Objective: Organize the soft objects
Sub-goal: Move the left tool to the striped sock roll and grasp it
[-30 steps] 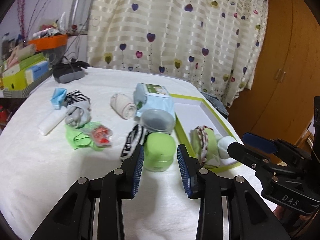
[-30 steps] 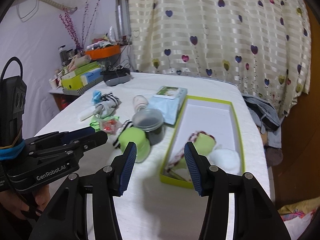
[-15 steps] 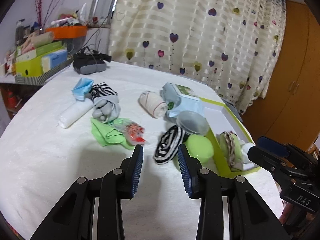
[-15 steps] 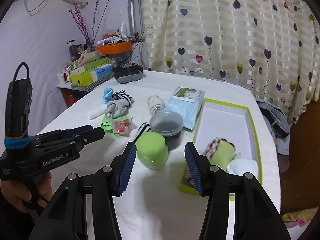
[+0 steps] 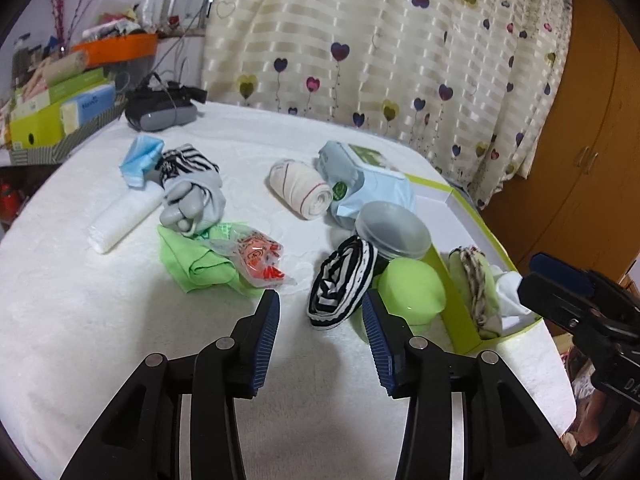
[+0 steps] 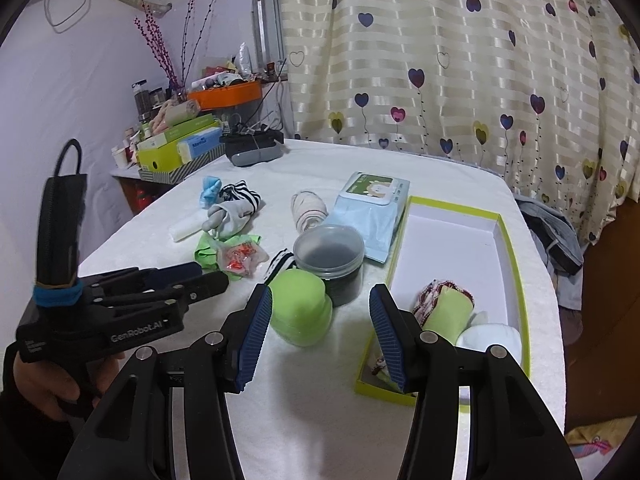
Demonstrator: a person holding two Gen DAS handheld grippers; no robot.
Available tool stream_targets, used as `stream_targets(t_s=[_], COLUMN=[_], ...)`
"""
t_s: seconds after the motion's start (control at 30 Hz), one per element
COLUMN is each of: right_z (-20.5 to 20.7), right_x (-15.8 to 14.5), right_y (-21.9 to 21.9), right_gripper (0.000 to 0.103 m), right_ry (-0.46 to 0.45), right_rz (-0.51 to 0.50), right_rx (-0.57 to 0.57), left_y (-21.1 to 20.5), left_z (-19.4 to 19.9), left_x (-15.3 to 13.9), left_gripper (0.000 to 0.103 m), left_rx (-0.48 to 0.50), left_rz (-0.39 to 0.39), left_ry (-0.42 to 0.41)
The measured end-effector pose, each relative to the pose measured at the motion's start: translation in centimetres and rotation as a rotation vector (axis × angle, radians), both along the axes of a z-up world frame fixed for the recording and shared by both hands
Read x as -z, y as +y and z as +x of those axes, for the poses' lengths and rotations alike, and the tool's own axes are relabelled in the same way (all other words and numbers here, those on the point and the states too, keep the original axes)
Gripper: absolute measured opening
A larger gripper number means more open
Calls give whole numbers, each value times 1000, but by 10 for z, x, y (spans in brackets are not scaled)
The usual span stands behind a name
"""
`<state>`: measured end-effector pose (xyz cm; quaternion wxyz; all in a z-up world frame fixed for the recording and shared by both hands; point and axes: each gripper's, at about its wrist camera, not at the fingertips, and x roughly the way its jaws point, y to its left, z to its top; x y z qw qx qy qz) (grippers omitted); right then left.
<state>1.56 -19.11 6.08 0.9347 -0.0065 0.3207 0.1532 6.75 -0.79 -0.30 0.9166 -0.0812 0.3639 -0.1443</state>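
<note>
A rolled black-and-white striped sock lies on the white tablecloth just ahead of my left gripper. The jaws are opening, and nothing is pressed between them. My right gripper stands open and empty, with a lime green jar just beyond its left fingertip. The green-rimmed white box on the right holds a rolled green cloth and a white sock. A beige rolled sock, a grey sock bundle and a green cloth lie further back.
A dark jar with a grey lid and a pack of wipes stand between the socks and the box. A blue mask, a white roll and a plastic packet lie left. A headset sits far back.
My left gripper has swung left, from facing the green jar to facing the striped sock, and its jaws have widened. The right gripper has barely moved.
</note>
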Motion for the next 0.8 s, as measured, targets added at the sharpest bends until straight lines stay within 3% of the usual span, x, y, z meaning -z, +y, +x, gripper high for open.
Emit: stream_targets(t_s=[0.33,0.8], right_z=[17,30], right_x=[9,17], right_y=[-7,-9], right_gripper=[52,52], right_ry=[28,50], right_rz=[19,46], right_rx=[0,-11], left_y=[-6,-22], left_z=[19,43], left_x=[14,36], left_gripper=[47,45], left_rx=[89,107], left_rz=[1,43], left_ry=[46,89])
